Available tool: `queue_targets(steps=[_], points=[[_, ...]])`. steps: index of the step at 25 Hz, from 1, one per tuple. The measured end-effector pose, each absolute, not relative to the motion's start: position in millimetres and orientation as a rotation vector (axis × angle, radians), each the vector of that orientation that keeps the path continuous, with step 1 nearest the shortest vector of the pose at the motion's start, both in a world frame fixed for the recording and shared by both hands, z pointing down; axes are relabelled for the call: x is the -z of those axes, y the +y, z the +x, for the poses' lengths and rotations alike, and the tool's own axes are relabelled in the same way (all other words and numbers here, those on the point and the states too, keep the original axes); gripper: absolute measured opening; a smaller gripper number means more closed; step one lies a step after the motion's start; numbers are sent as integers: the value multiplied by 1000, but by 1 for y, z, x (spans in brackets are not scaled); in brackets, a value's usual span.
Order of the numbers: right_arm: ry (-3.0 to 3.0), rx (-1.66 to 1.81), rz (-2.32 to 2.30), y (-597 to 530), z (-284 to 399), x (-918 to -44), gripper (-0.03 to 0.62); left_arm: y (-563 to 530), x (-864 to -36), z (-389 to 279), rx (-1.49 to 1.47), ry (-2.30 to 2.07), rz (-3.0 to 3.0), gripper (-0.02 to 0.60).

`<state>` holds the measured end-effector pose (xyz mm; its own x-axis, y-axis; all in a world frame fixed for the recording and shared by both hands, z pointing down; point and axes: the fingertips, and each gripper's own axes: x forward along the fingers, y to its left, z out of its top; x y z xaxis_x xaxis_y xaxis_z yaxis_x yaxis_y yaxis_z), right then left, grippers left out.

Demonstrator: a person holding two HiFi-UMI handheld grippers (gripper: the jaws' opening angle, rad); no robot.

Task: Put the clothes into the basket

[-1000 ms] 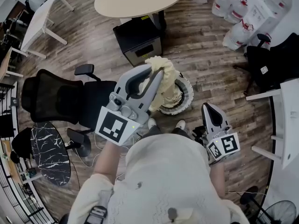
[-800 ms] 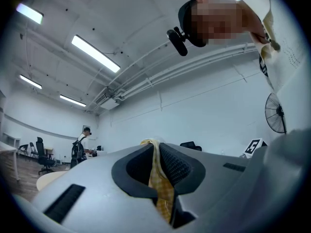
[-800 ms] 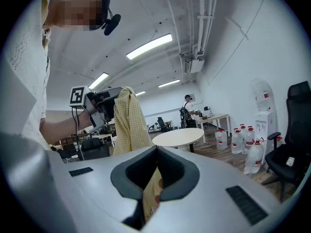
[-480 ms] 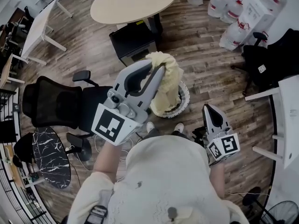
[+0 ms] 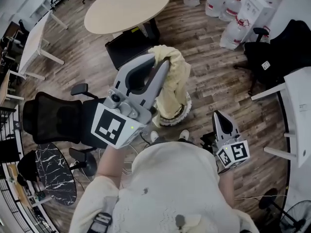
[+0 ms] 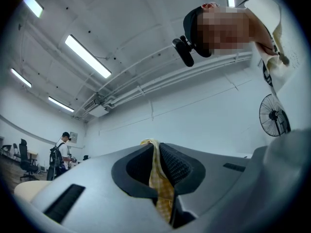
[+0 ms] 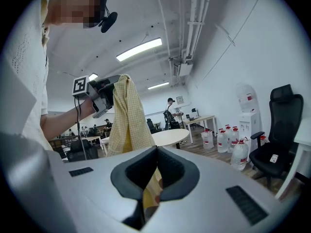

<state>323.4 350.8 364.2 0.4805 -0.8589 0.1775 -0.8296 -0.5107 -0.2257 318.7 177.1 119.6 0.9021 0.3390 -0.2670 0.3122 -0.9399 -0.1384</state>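
Note:
My left gripper (image 5: pixel 163 61) is raised at the middle of the head view and is shut on a pale yellow checked garment (image 5: pixel 172 86). The garment hangs from the tips down to a white round basket (image 5: pixel 183 114) on the floor, hiding most of it. In the left gripper view a fold of the garment (image 6: pixel 163 188) is pinched between the pads (image 6: pixel 177 166). The right gripper view shows the garment (image 7: pixel 127 115) hanging from the left gripper (image 7: pixel 115 85). My right gripper (image 5: pixel 217 114) is low at the right, jaws together; yellow fabric (image 7: pixel 150 191) shows in the gap under its pads.
A black office chair (image 5: pixel 53 118) stands left, and a marble-topped side table (image 5: pixel 53 171) stands below it. A round beige table (image 5: pixel 126 4) with a black cabinet (image 5: pixel 129 42) under it is ahead. Water jugs (image 5: pixel 228 13), a second black chair (image 5: pixel 277 52) and a white desk (image 5: pixel 299 106) lie right.
The left gripper has lifted the garment higher, so it now hangs long above the basket. The basket lies nearer my feet in the view. The right gripper stays low at the right.

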Motion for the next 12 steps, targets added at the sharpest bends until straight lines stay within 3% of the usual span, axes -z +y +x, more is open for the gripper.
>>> queue_targets(steps=[12], points=[[1347, 417, -2656, 387, 331, -370, 10, 201, -94, 346, -524, -594, -2916, 51]])
